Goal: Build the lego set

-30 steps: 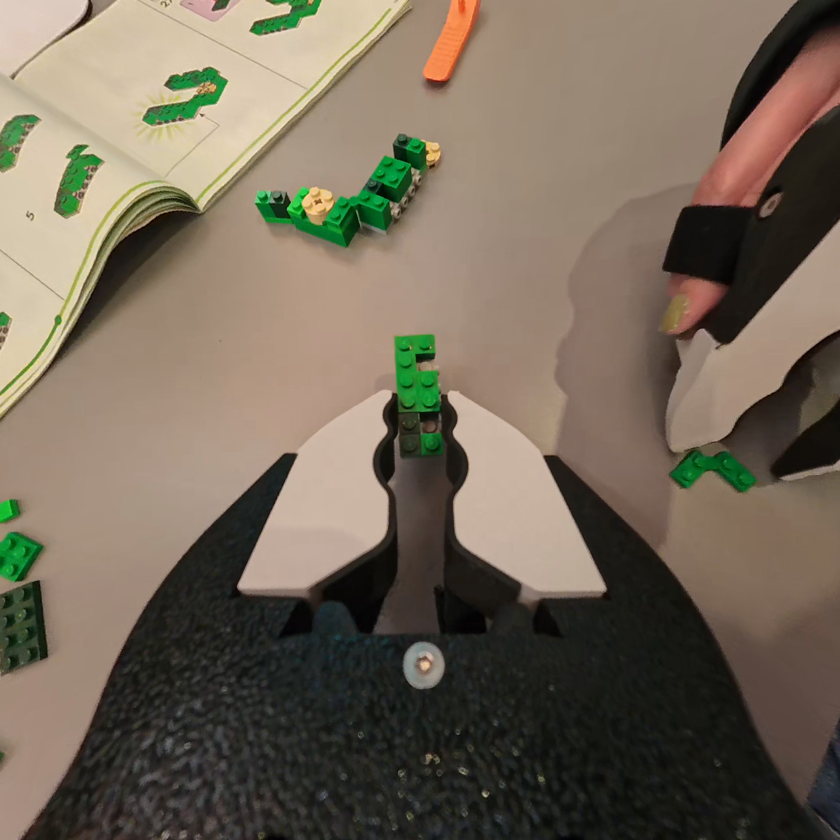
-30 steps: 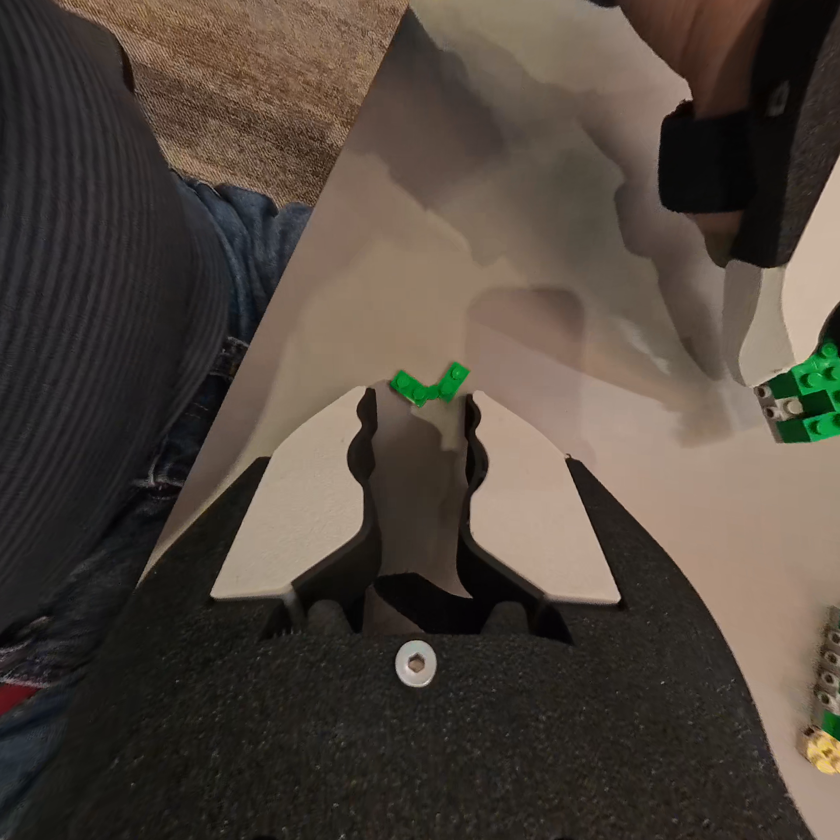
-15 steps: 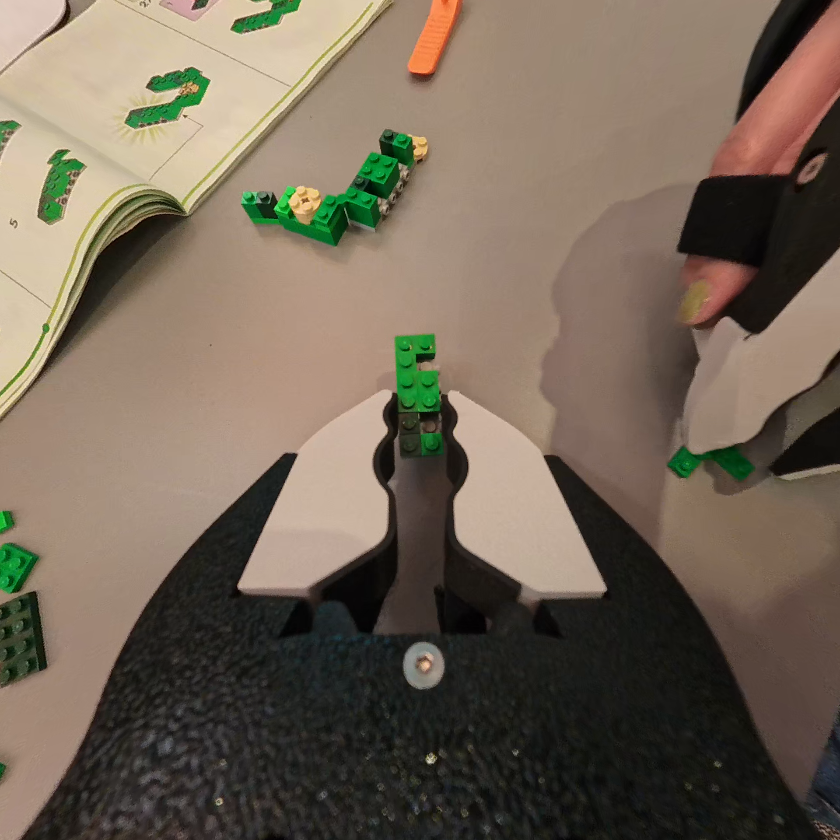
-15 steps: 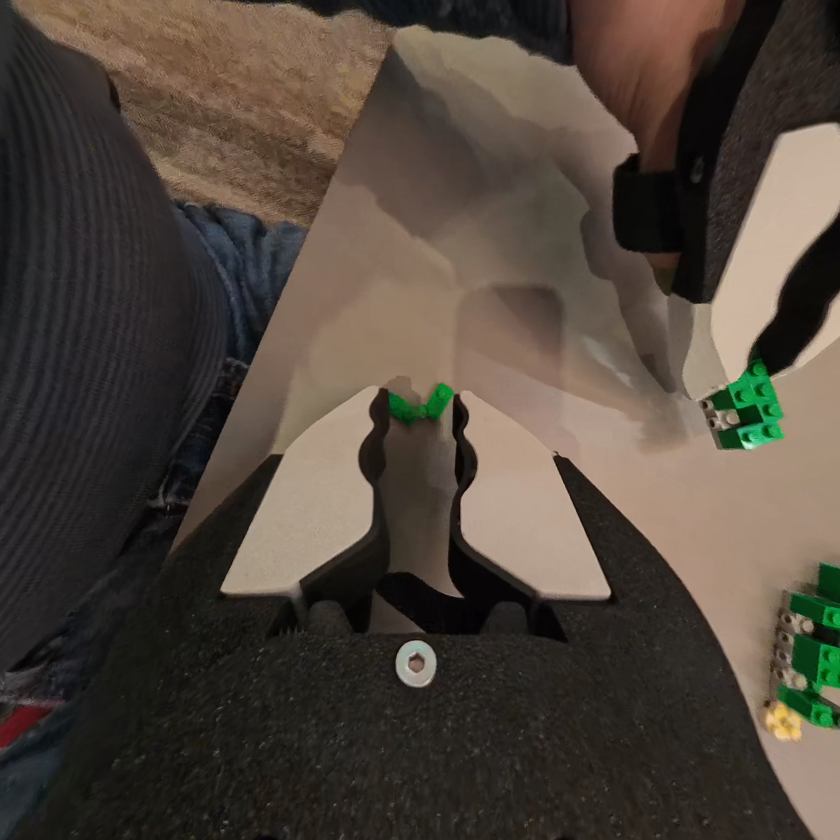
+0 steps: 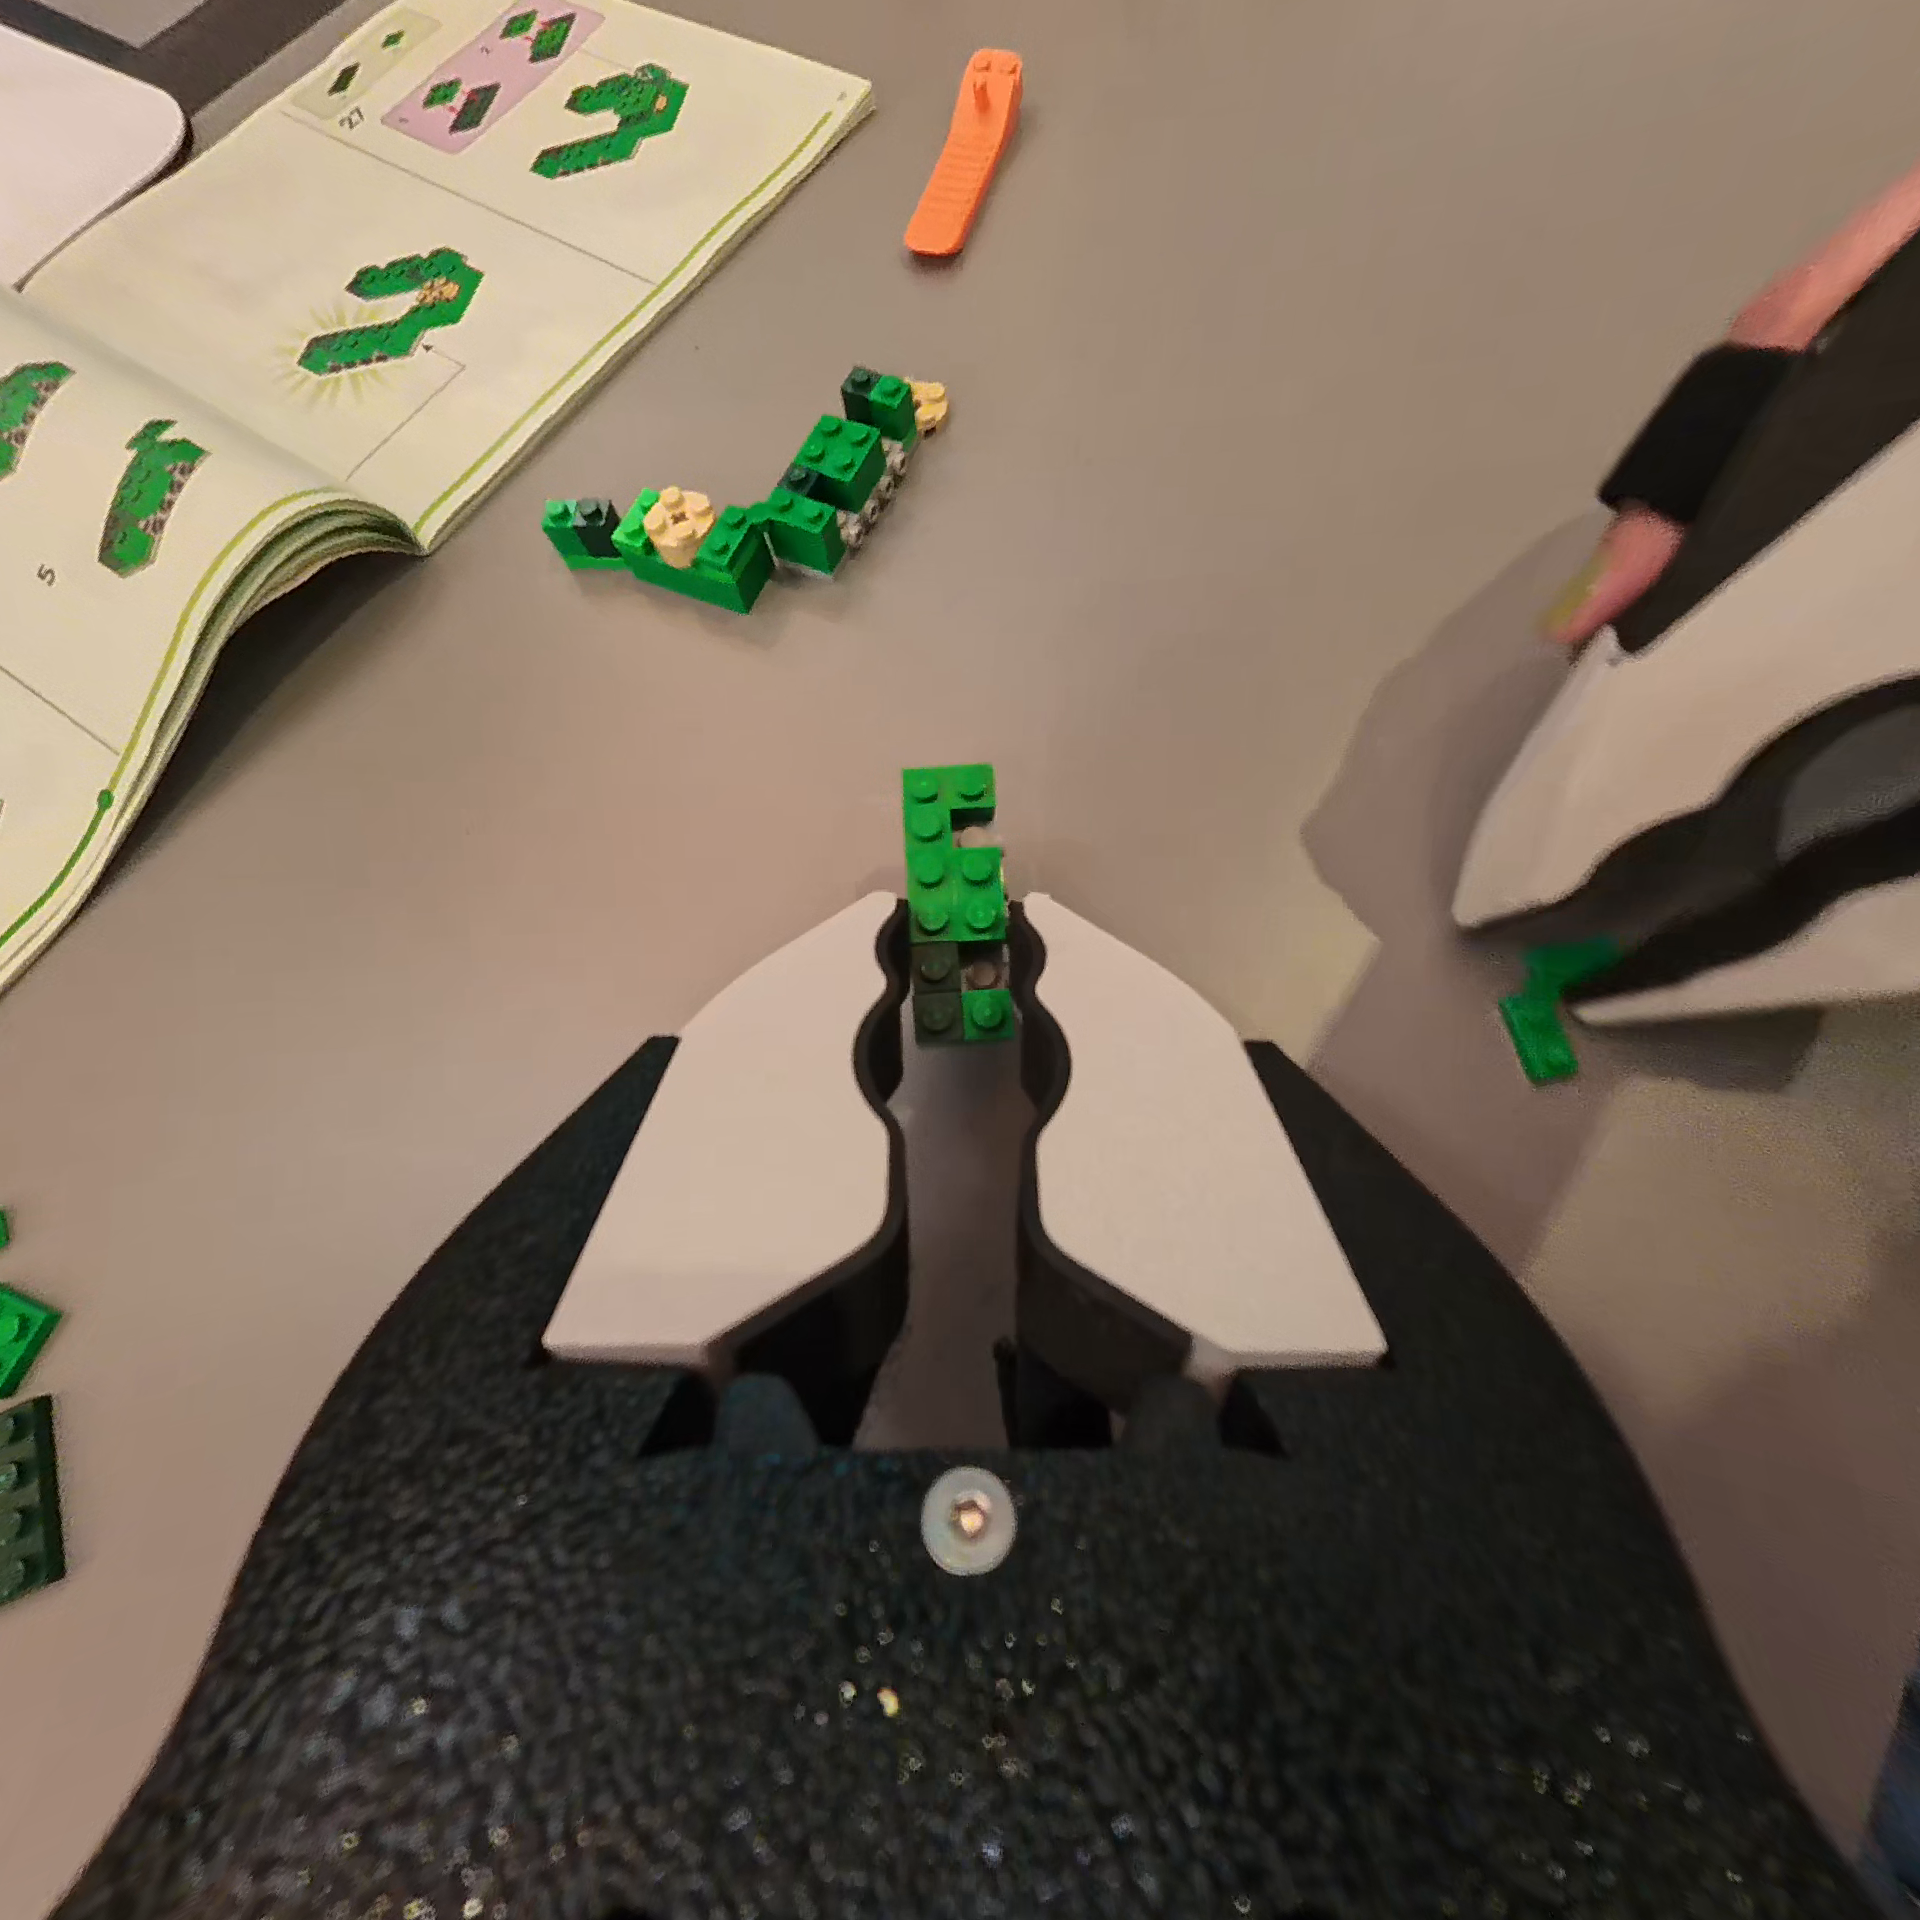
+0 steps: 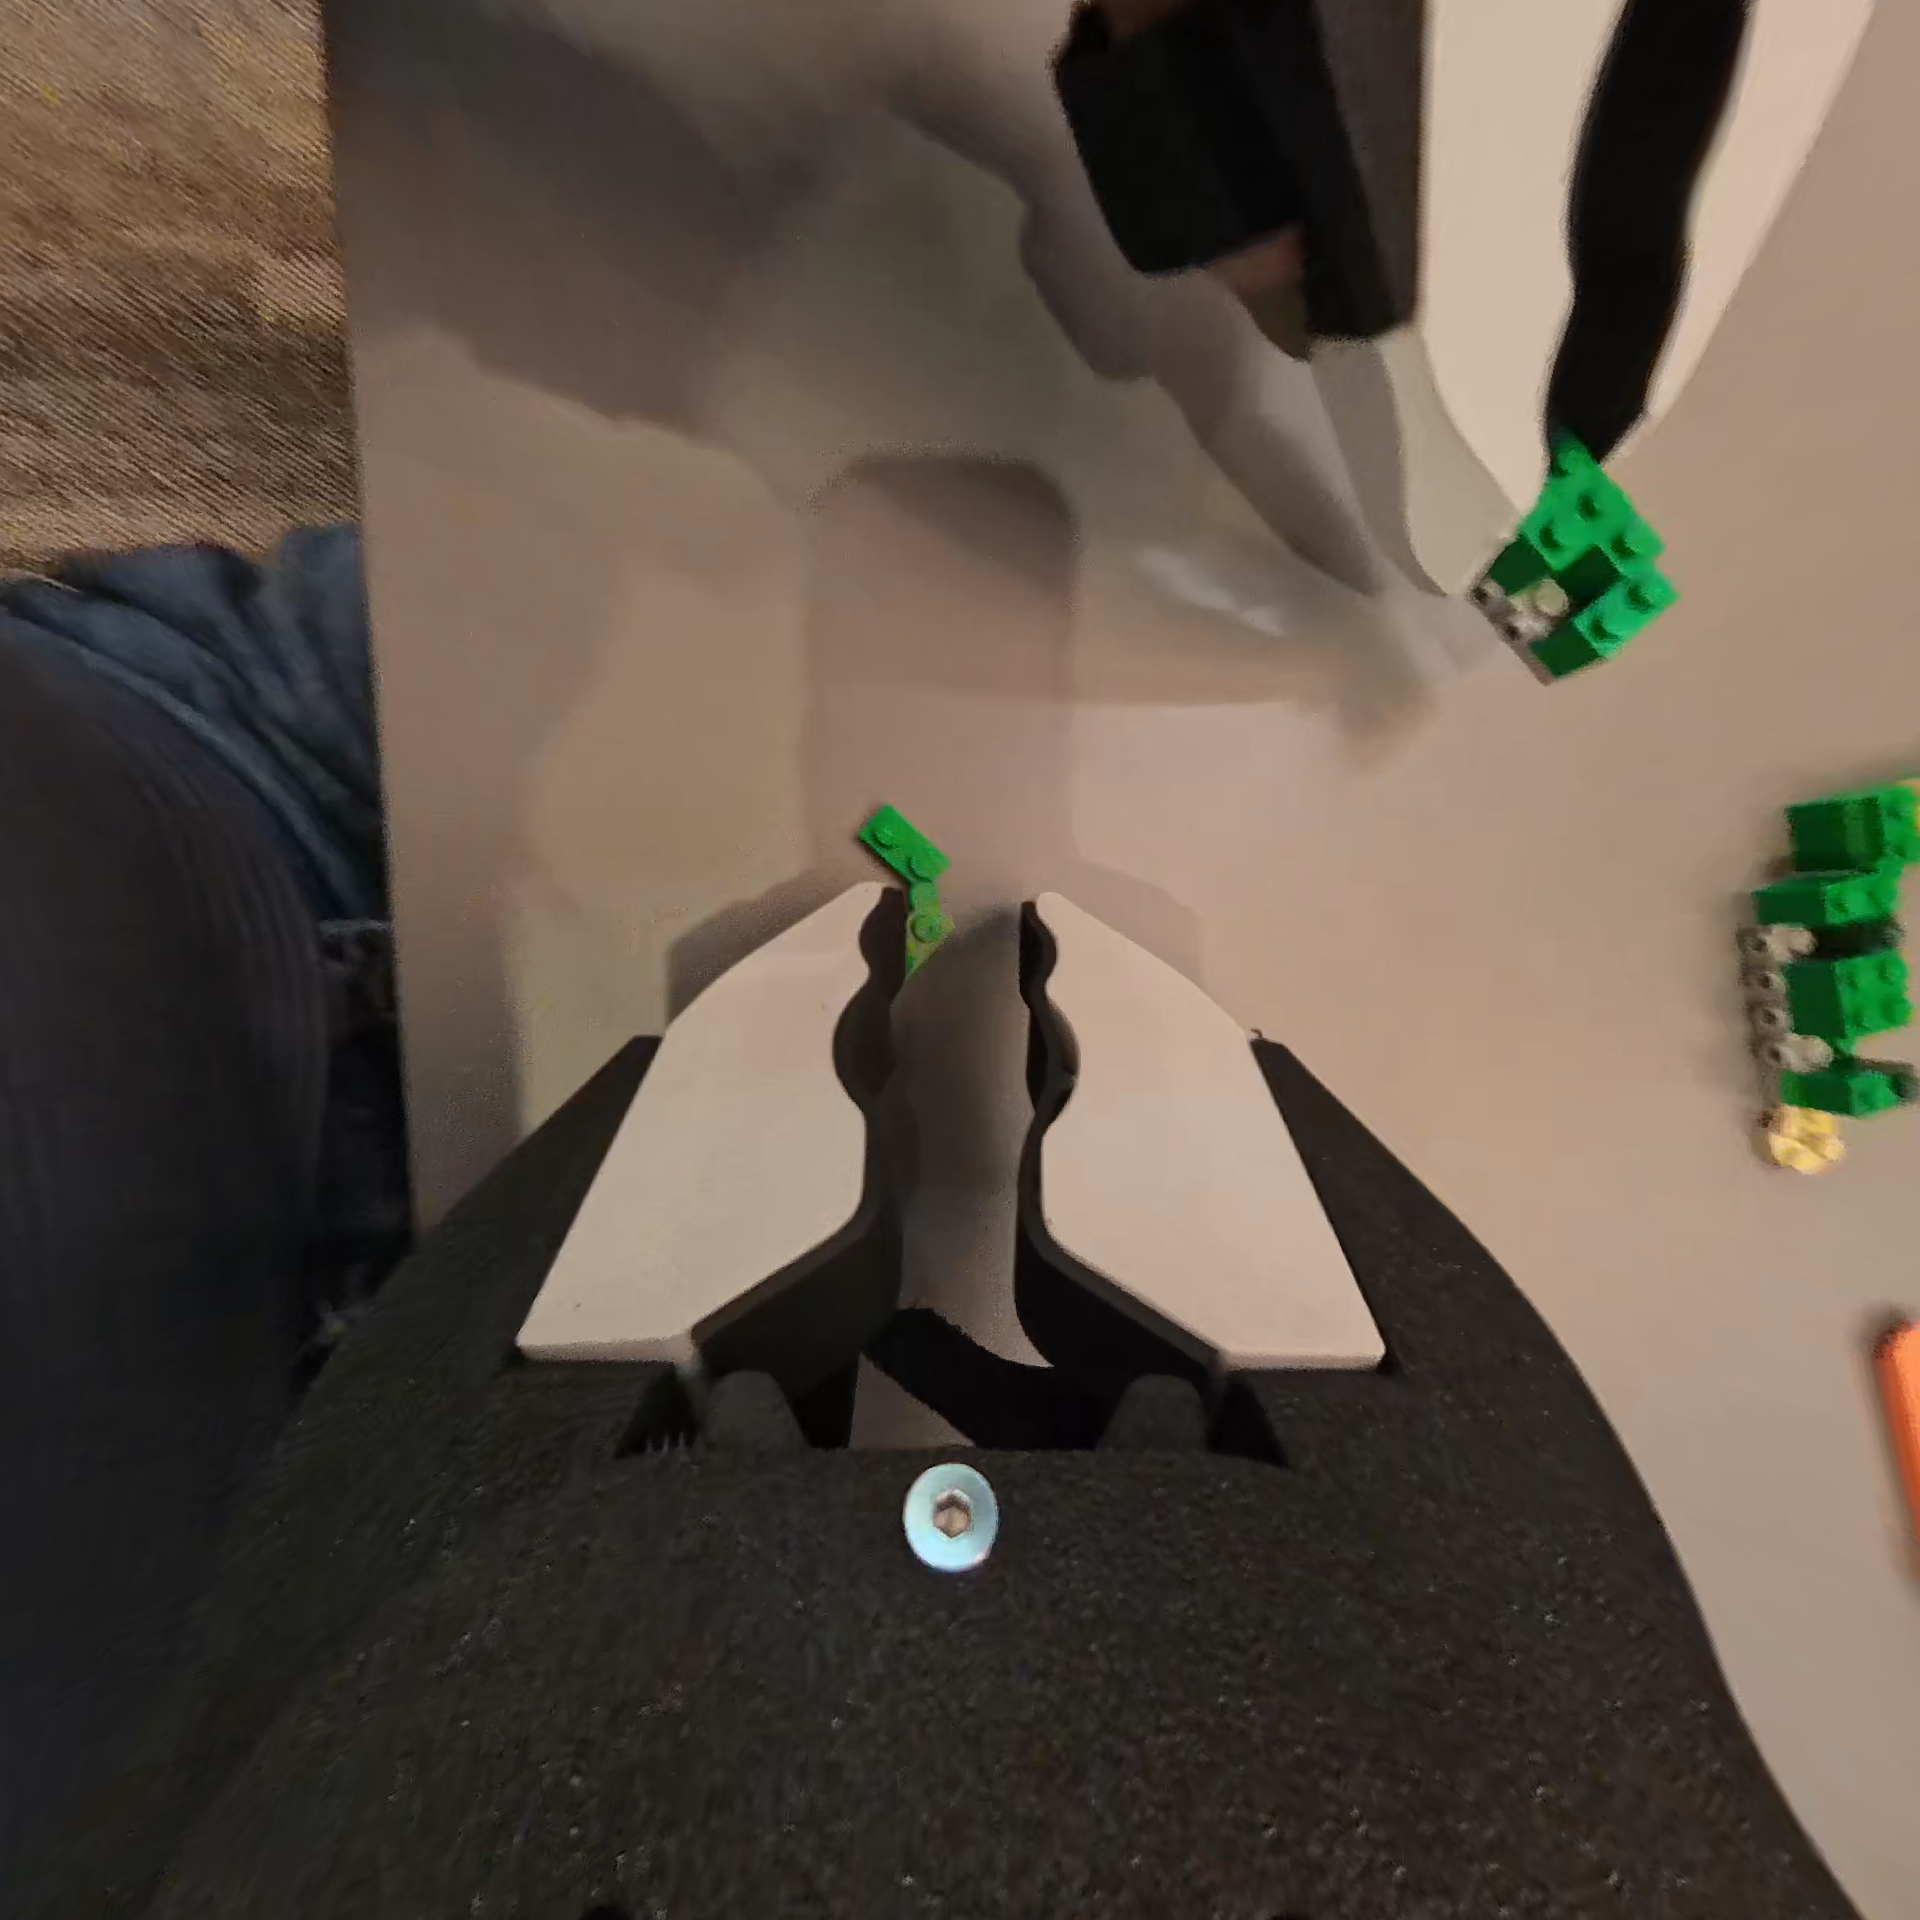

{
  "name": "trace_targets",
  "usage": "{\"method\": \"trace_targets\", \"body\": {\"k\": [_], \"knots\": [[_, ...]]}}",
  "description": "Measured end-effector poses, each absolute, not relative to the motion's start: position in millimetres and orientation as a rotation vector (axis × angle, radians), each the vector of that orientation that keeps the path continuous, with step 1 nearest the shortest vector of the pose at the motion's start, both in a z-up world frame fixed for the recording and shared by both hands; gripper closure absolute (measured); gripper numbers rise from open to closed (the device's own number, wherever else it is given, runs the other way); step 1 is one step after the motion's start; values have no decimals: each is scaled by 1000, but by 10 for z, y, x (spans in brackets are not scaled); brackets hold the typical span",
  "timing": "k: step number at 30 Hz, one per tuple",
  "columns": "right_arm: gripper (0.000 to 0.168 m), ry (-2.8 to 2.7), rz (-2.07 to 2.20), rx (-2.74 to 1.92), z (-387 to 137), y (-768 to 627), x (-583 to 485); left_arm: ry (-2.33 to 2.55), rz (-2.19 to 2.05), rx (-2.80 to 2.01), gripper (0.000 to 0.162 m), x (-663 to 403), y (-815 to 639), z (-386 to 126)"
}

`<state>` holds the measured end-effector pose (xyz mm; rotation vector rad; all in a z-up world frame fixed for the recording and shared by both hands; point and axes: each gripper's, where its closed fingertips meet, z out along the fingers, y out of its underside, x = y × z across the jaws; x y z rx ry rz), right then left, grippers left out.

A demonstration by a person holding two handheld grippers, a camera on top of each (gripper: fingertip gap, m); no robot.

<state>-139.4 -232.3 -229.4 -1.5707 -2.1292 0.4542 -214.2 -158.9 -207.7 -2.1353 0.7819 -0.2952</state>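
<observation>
My left gripper (image 5: pixel 958 906) is shut on a small green lego assembly (image 5: pixel 951 852), held just above the grey table; it also shows in the right wrist view (image 6: pixel 1574 582). My right gripper (image 6: pixel 961 909) is low over the table, its jaws a narrow gap apart. A small green angled plate (image 6: pixel 906 857) leans tilted against its left fingertip (image 6: pixel 831 935), clear of the right one. In the left wrist view the plate (image 5: pixel 1543 1013) lies at the right gripper's tips (image 5: pixel 1579 935). A larger green build (image 5: pixel 748 499) lies on the table beyond.
An open instruction booklet (image 5: pixel 312 312) lies at the far left, with an orange brick separator (image 5: pixel 966 156) behind the build. Loose green plates (image 5: pixel 21 1351) sit at the left edge. The table edge (image 6: pixel 364 727), a person's leg and carpet are beside my right gripper.
My right gripper has turned and narrowed its jaws around the angled plate. The plate has swung round and tipped against the left finger. My left gripper still holds the assembly.
</observation>
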Motion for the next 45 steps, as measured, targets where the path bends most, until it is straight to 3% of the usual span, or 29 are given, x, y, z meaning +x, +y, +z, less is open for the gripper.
{"method": "trace_targets", "body": {"k": [8,13,24,33,45], "knots": [[149,-2253,704,-1359,-2207,-2293,-1332,832,-304,-2072,145,-2064,-1681,-1971],[157,-2139,781,-1641,-2120,-2263,-1250,807,-277,-2069,145,-2115,-1765,-1933],[150,-2190,661,-1536,-2307,-2288,-1294,826,-332,-2046,145,-2048,-1845,-1973],[161,-2196,630,-1457,-2307,-2156,-1374,861,-369,-2016,145,-2016,-1827,-1985],[161,-1492,691,-1298,-1682,-570,-933,1079,-466,-1883,145,-1349,-1078,-1891]]}}
